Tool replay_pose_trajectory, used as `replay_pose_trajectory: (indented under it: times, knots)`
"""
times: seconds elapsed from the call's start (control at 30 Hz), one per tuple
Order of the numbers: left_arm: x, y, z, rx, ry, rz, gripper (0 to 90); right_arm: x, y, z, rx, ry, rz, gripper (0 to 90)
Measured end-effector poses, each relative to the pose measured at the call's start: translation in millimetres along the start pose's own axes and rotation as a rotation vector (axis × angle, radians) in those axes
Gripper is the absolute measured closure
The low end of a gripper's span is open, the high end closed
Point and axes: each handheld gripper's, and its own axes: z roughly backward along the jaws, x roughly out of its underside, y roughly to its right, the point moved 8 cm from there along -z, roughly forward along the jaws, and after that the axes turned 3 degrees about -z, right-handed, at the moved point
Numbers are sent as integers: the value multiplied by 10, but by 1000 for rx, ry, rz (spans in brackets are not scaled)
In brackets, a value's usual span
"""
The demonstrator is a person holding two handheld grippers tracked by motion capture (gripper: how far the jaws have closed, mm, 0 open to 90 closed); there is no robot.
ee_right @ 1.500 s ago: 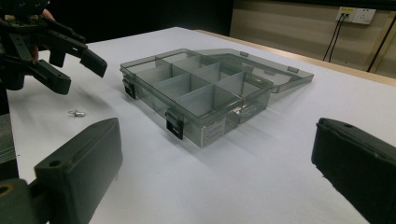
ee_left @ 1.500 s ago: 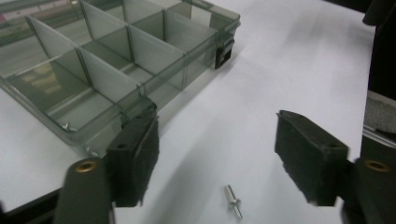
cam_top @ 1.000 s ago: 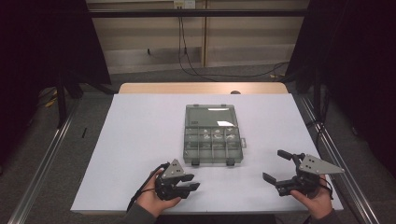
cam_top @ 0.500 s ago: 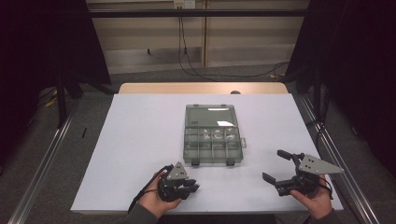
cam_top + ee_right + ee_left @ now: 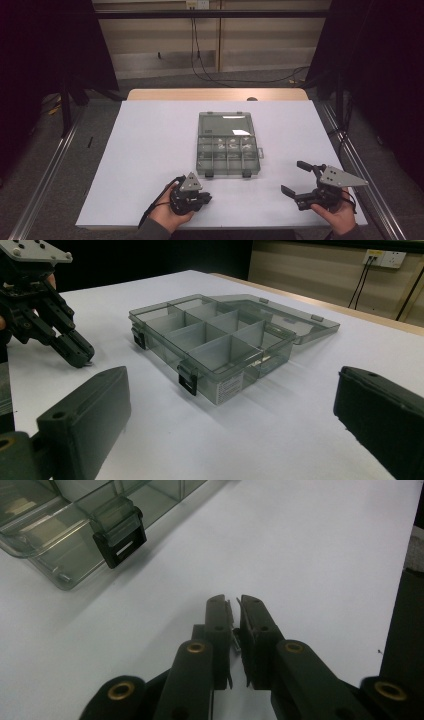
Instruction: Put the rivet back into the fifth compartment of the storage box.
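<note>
A clear grey compartment box (image 5: 227, 145) lies mid-table with its lid folded flat behind it; its compartments look empty. In the left gripper view its latched corner (image 5: 55, 535) is at top left. My left gripper (image 5: 206, 196) rests near the table's front edge, just short of the box. Its jaws have just been closing and now stand shut (image 5: 235, 602). A thin silvery sliver shows in the slit, and I cannot tell what it is. My right gripper (image 5: 292, 176) lies at the front right, open wide with nothing between its jaws, facing the box (image 5: 215, 340) and the left gripper (image 5: 80, 357).
The white table top (image 5: 150, 150) stretches wide to the left of the box. A wooden strip (image 5: 215, 94) borders the far edge. Metal rails (image 5: 45, 185) run along both sides on the floor, and cables (image 5: 200, 50) hang on the back wall.
The left gripper's jaws have closed from partly open to shut. Both hands and the box have stayed in place.
</note>
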Motion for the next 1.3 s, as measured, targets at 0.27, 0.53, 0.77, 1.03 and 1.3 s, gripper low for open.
replay_pose_trajectory:
  times: [0.27,0.53,0.77,1.03,1.3]
  knots:
    - [-48,-25,17,6,38,25,831,4,1,6,-4,-4,2,13]
    - [-147,-80,86,-8,99,40,831,7,2,16,3,-1,2,13]
    - [-240,-126,125,-19,146,45,831,16,4,32,4,-1,0,13]
    - [-333,-204,153,-41,196,60,831,27,10,65,13,-3,-6,13]
    - [-409,-278,176,-68,244,75,832,38,15,95,26,1,-7,13]
